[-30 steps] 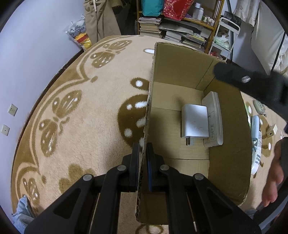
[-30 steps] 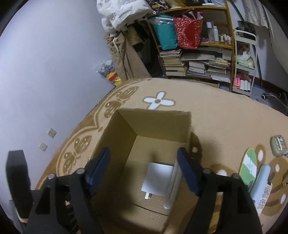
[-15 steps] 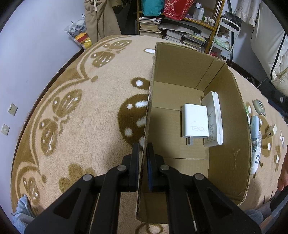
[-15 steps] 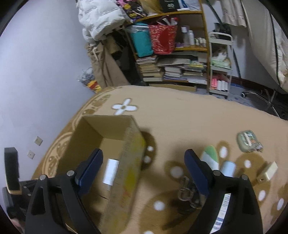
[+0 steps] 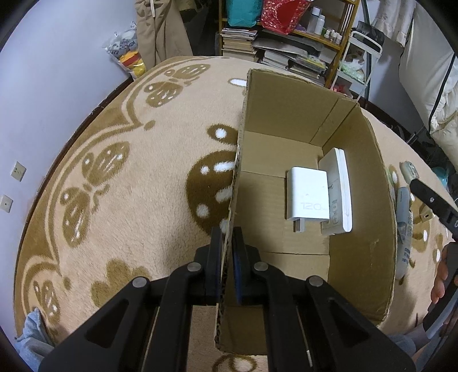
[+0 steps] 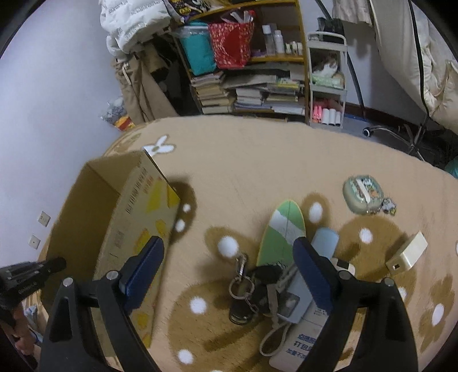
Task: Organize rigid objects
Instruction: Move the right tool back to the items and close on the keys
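A patterned rug [image 5: 128, 200] meets a cluttered bookshelf [image 6: 246, 80] and rolling cart [image 6: 326, 80].

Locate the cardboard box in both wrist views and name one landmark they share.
Left wrist: cardboard box fills centre-right; the left gripper is shut on its near wall.
Right wrist: the box sits at left, printed side showing.
Shared landmark: the red bag on the bookshelf.

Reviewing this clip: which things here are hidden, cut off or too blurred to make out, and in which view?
- White remote, left wrist view: its face is largely covered by the white charger and turned toward the box wall.
- Cardboard box, right wrist view: contents hidden by its near wall; printing blurred.
- Key bunch, right wrist view: single keys too tangled and dark to count.
- Blue-capped tube, right wrist view: partly covered by the right gripper finger and keys.
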Demonstrator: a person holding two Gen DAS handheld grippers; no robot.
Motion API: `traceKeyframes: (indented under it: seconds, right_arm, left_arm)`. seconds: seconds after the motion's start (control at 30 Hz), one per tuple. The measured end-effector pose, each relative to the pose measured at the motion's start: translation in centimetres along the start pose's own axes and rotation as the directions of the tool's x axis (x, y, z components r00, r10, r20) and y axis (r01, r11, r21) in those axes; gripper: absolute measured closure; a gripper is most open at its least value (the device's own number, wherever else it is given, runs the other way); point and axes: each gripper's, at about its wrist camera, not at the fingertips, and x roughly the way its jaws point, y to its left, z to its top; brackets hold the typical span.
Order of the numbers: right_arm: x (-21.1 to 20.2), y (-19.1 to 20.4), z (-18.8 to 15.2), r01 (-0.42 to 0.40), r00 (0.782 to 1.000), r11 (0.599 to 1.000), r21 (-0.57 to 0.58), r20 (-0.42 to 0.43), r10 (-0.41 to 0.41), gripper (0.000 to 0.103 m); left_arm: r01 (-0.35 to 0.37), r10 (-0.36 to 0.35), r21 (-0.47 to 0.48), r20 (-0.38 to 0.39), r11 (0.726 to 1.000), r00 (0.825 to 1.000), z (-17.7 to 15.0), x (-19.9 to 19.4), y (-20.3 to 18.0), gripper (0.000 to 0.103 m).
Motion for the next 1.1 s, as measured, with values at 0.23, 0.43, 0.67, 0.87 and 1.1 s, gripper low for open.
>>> traceKeyframes:
  seconds: [0.23,0.43,0.67,0.87,1.1]
  right_arm:
    - [2.8,-1.7,-1.3,0.002,0.996,0.999,0.033,-0.084,0.000,0.027]
    - [4.6,-2.0,-2.4,0.009,0.990,1.000,0.021,-0.138,-0.006,0.033]
    - [5.3,-1.0,-3.0,0.042,0.988,0.999,-0.035,-0.148,-0.047,0.048]
    - [5.2,-0.8,-3.5,0.014,0.989,1.000,-0.025,-0.146,-0.017,0.061]
    - [4.7,-0.8,-3.5,-0.024,0.993,0.999,0.042,-0.115,0.029,0.061]
  left_arm:
    - [-0.002,0.002,0.001,0.000,1.000,1.000,0.0,0.0,-0.1,0.097]
    - [-0.006,0.006,0.006,-0.001,1.000,1.000,-0.1,0.0,-0.3,0.097]
    - [-0.009,0.009,0.004,-0.003,1.000,1.000,-0.2,0.0,-0.3,0.097]
    - [-0.016,0.016,0.012,-0.002,1.000,1.000,-0.3,0.0,-0.3,0.096]
    - [-0.011,0.011,0.009,-0.003,1.000,1.000,-0.4,0.0,-0.2,0.096]
